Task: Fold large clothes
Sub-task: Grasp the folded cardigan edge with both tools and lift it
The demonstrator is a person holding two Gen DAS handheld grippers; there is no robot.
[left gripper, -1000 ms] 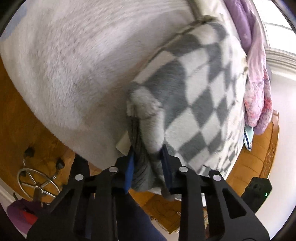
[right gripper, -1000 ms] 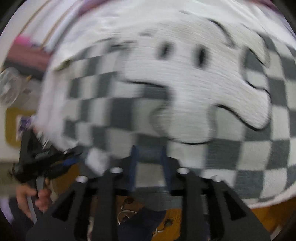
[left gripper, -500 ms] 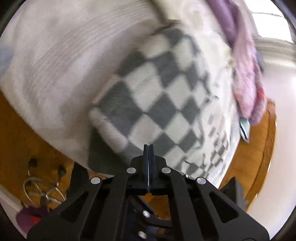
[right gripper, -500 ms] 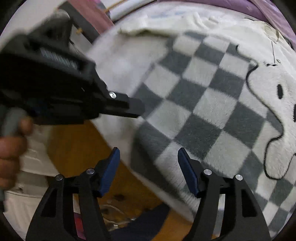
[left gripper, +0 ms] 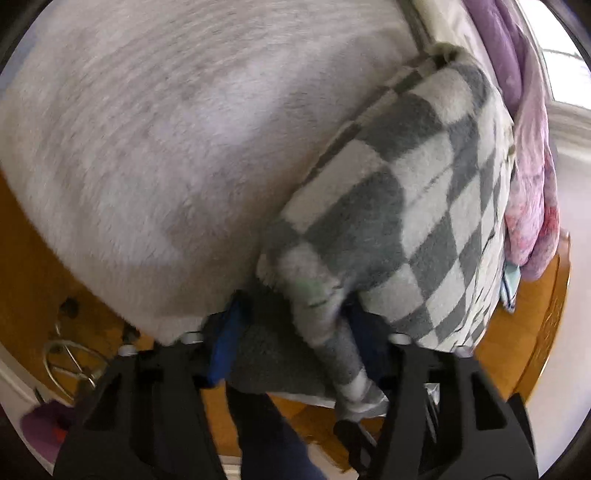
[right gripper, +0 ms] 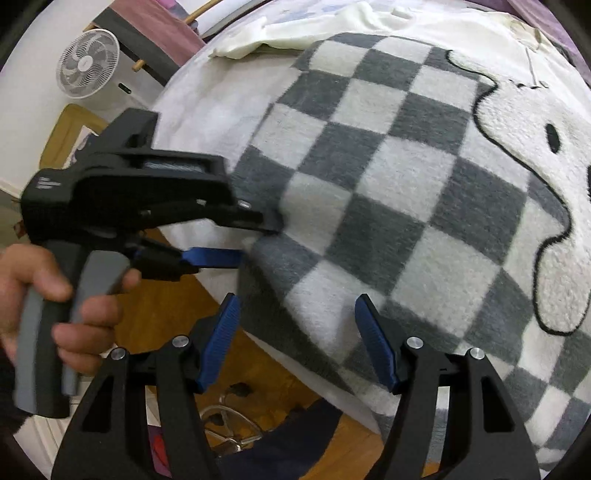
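Observation:
A grey-and-white checkered fleece garment (right gripper: 388, 184) with a white cartoon face lies spread on a white bed cover (left gripper: 166, 129). In the left wrist view its corner (left gripper: 325, 295) lies bunched between the wide-apart blue fingers of my left gripper (left gripper: 295, 325). In the right wrist view the left gripper (right gripper: 255, 236) sits at the garment's near left corner, jaws apart, upper finger over the cloth, blue lower finger (right gripper: 210, 257) beside its edge. My right gripper (right gripper: 297, 332) is open, its fingers straddling the garment's near edge.
A purple and pink blanket (left gripper: 532, 166) hangs along the bed's far side. A cream cloth (right gripper: 295, 29) lies beyond the garment. A white fan (right gripper: 86, 62) stands by the wall. A chair base (left gripper: 70, 354) stands on the wooden floor below the bed edge.
My left gripper was shut on the corner, closed fully half a second ago, and now stands open around the bunched corner. My right gripper let go of the edge and stays open.

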